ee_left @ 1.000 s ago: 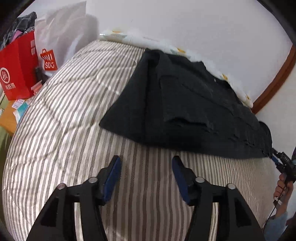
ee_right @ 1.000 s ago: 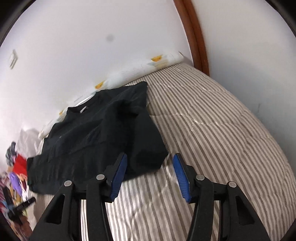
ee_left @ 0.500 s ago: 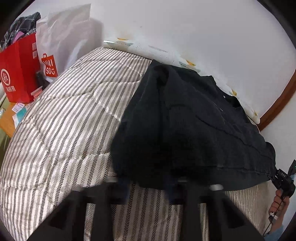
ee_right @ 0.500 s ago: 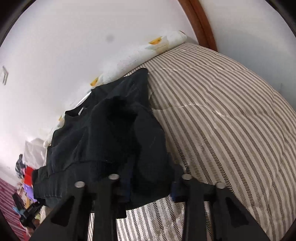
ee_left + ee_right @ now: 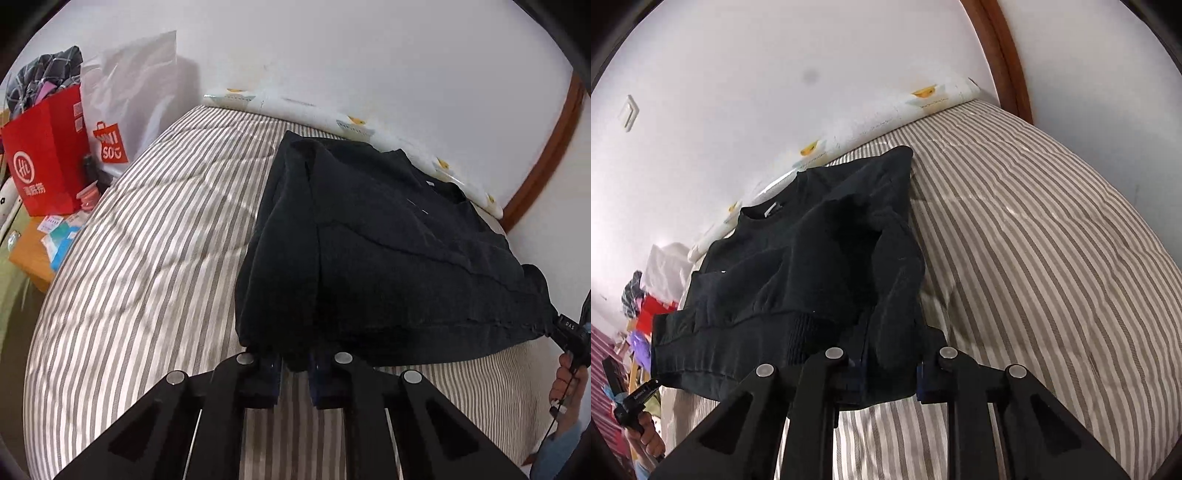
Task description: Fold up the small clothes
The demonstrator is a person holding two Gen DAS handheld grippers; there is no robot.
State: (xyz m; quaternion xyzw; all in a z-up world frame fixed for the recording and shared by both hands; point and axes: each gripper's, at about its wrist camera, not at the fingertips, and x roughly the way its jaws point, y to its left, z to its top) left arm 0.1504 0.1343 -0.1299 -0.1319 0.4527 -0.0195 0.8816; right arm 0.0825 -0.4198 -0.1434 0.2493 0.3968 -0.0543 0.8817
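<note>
A small black sweatshirt (image 5: 388, 251) lies on the striped bed (image 5: 147, 258), its neck toward the wall. My left gripper (image 5: 295, 369) is shut on the near left corner of its hem and lifts that edge. My right gripper (image 5: 890, 373) is shut on the near right corner of the sweatshirt (image 5: 812, 266), where the cloth bunches between the pads. The hem hangs taut between both grippers. The right gripper also shows in the left wrist view (image 5: 570, 332), at the hem's far end.
A red paper bag (image 5: 48, 155) and a white plastic bag (image 5: 125, 110) stand left of the bed by a wooden side table (image 5: 33, 258). A rolled white patterned cloth (image 5: 886, 118) lies along the wall. A brown door frame (image 5: 1008, 55) stands at the right.
Both grippers moved forward from open over the bed to the sweatshirt's hem, closed on its two near corners, and raised the edge.
</note>
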